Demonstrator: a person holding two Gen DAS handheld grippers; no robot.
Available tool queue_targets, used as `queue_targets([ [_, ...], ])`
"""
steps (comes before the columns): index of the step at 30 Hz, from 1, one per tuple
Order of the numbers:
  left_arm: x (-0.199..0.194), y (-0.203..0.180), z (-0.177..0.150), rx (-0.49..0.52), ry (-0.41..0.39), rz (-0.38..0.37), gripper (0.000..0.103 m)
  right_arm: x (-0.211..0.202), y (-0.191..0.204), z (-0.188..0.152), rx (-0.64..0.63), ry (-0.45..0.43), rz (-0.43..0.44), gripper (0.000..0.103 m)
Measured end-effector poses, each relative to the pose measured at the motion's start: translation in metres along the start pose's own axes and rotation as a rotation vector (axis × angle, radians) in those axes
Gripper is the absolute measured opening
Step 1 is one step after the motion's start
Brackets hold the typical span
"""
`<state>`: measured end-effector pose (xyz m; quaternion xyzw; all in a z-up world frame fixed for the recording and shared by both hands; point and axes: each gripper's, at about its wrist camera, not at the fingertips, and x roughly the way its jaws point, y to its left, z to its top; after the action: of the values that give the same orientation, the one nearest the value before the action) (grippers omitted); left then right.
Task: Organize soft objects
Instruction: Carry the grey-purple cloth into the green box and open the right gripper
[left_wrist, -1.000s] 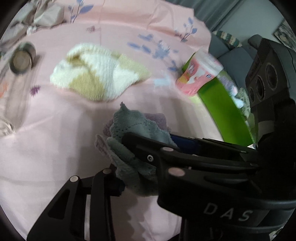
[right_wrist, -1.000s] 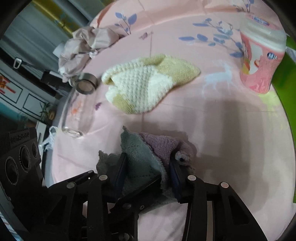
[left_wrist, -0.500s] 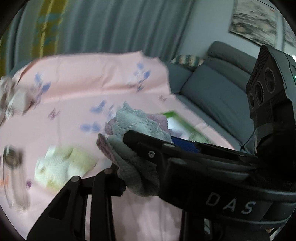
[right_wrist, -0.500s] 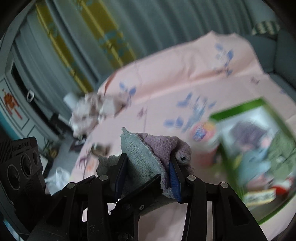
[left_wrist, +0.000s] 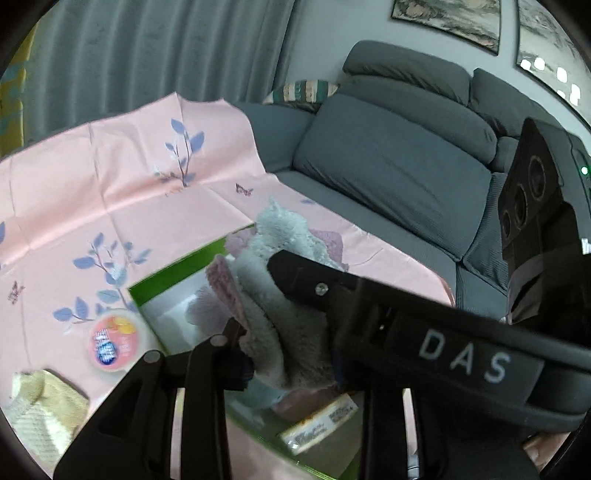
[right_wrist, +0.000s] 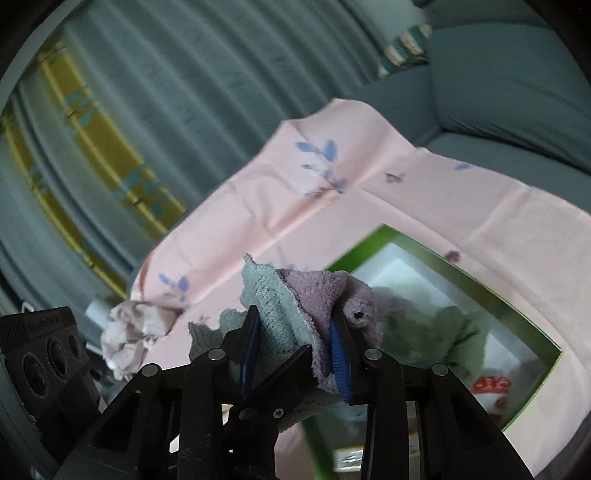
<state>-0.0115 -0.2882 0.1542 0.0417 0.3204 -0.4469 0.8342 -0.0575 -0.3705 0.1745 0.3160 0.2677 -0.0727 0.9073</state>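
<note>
Both grippers' fingers (right_wrist: 255, 325) clamped on folded towel (right_wrist: 295, 317), above green box (right_wrist: 517, 317)

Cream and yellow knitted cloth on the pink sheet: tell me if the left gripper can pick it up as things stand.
Probably not. The left gripper is shut on the grey and purple folded towel, which the right gripper also clamps, so its jaws are full. The cream and yellow knitted cloth lies uncovered.

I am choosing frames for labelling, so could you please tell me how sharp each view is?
Left wrist view: gray sofa and folded cloth fairly sharp, fisheye bending the edges. Right wrist view: green box and curtain smeared by motion blur; only the cloth is crisp.
</note>
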Motion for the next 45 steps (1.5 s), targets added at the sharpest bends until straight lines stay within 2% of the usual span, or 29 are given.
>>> queue_targets([
  [4, 0.026, -0.003, -0.004, -0.025, 0.055, -0.018, 0.030, 0.012, -0.026, 0.001, 0.078, 0.027, -0.050, 0.032],
  [12, 0.062, -0.010, -0.015, -0.049, 0.161, 0.002, 0.030, 0.026, -0.062, -0.007, 0.162, 0.096, -0.136, 0.032],
  [23, 0.076, -0.011, -0.019, -0.028, 0.199, 0.041, 0.036, 0.034, -0.086, -0.009, 0.259, 0.141, -0.134, 0.032],
  [25, 0.077, -0.009, -0.021, -0.041, 0.203, 0.043, 0.038, 0.035, -0.085, -0.009, 0.251, 0.144, -0.143, 0.032],
  [27, 0.079, -0.004, -0.022, -0.071, 0.226, 0.037, 0.043, 0.036, -0.084, -0.009, 0.245, 0.146, -0.159, 0.032],
  [30, 0.072, 0.004, -0.024, -0.138, 0.220, -0.005, 0.043, 0.035, -0.082, -0.008, 0.237, 0.151, -0.174, 0.032],
  [32, 0.063, -0.001, -0.024, -0.119, 0.213, 0.003, 0.043, 0.030, -0.078, -0.008, 0.220, 0.154, -0.171, 0.032],
  [35, 0.046, -0.009, -0.021, -0.071, 0.191, 0.042, 0.043, 0.022, -0.072, -0.007, 0.206, 0.157, -0.157, 0.041],
  [37, 0.028, -0.011, -0.019, -0.066, 0.157, 0.045, 0.047, 0.018, -0.065, -0.007, 0.181, 0.149, -0.151, 0.055],
  [38, 0.021, -0.010, -0.020, -0.068, 0.144, 0.046, 0.058, 0.015, -0.060, -0.006, 0.162, 0.135, -0.154, 0.060],
  [39, 0.014, -0.009, -0.020, -0.067, 0.133, 0.049, 0.070, 0.012, -0.056, -0.006, 0.152, 0.122, -0.163, 0.069],
  [40, 0.006, -0.008, -0.021, -0.062, 0.116, 0.058, 0.073, 0.009, -0.053, -0.006, 0.145, 0.109, -0.174, 0.077],
  [42, -0.016, -0.004, -0.022, -0.064, 0.076, 0.091, 0.074, 0.000, -0.045, -0.006, 0.129, 0.067, -0.181, 0.083],
  [43, -0.025, -0.001, -0.024, -0.073, 0.063, 0.093, 0.076, -0.003, -0.042, -0.006, 0.119, 0.056, -0.179, 0.084],
  [45, -0.051, 0.008, -0.027, -0.105, 0.027, 0.085, 0.086, -0.008, -0.034, -0.006, 0.102, 0.059, -0.185, 0.085],
])
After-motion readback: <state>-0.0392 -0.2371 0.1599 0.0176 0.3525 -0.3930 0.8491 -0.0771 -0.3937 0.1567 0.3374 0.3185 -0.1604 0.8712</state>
